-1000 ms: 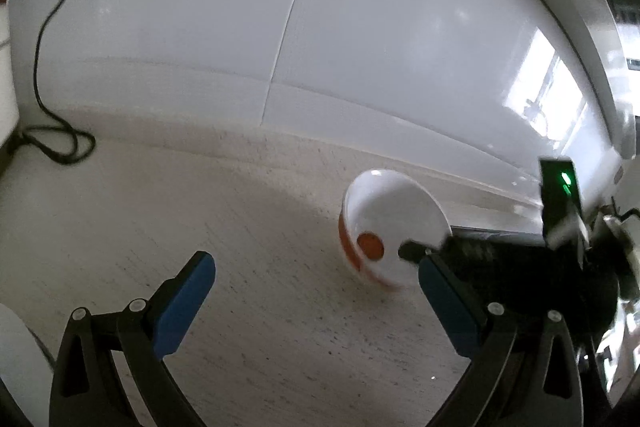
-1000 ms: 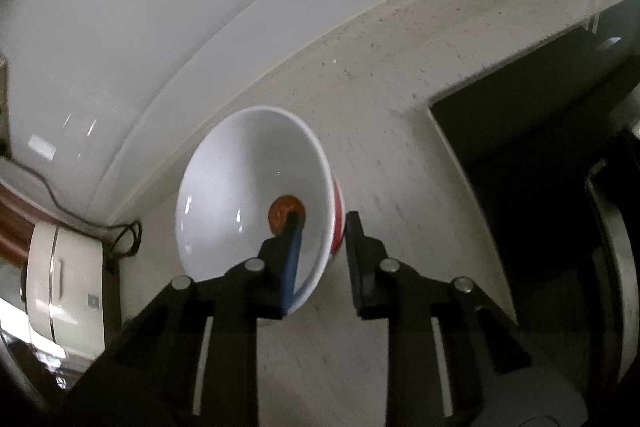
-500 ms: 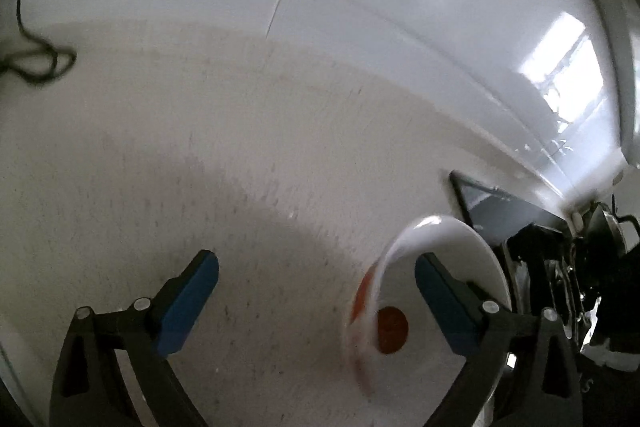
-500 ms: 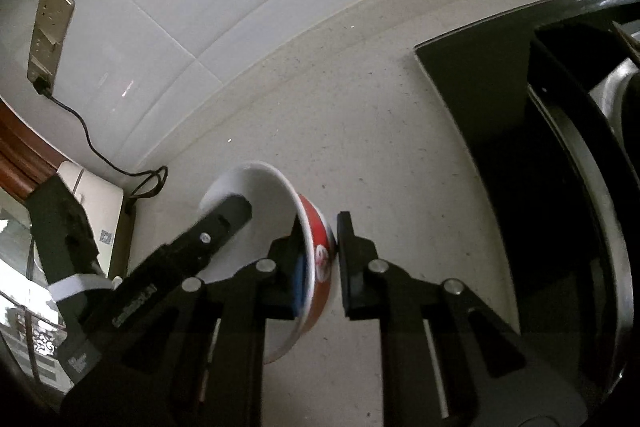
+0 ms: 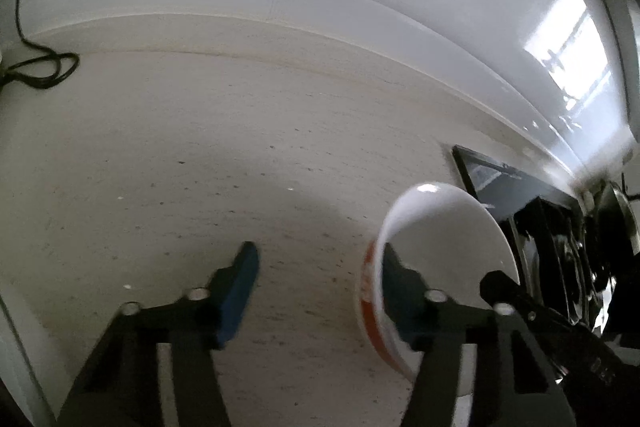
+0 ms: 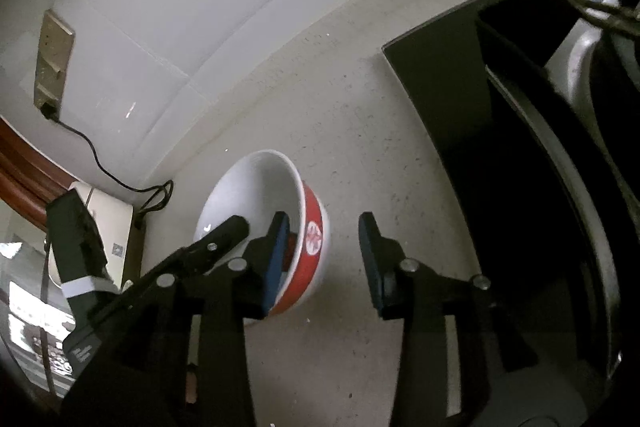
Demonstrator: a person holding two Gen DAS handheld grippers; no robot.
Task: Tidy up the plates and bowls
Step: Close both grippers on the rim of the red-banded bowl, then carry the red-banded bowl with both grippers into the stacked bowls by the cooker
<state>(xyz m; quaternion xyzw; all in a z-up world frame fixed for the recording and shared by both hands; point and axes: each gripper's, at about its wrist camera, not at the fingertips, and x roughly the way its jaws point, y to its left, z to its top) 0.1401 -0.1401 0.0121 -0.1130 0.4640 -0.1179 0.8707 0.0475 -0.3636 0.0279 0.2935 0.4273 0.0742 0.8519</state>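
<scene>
A white bowl [image 5: 440,227] with a red outer band hangs tilted just over the speckled counter [image 5: 200,147]. My left gripper [image 5: 318,263] is closing. Its right finger is inside the bowl, and its left pad [image 5: 240,287] is still clear of the red wall. In the right wrist view the bowl [image 6: 256,187] has its red wall between the fingers of my right gripper [image 6: 324,227]. Those jaws are opening. The left pad [image 6: 278,251] is inside the bowl and the right pad [image 6: 370,259] stands off it. A finger of the left gripper [image 6: 228,231] reaches over the far rim.
A black hob [image 6: 460,107] with a pan on it fills the right side, close to the bowl. A white appliance [image 6: 108,219] and its black cord [image 6: 100,163] sit at the far left by the tiled wall. A wall socket [image 6: 52,63] is above them.
The right gripper brought the bowl across to the left gripper, then let its jaws spread off the wall. The left jaws narrowed from wide open, one finger now inside the bowl.
</scene>
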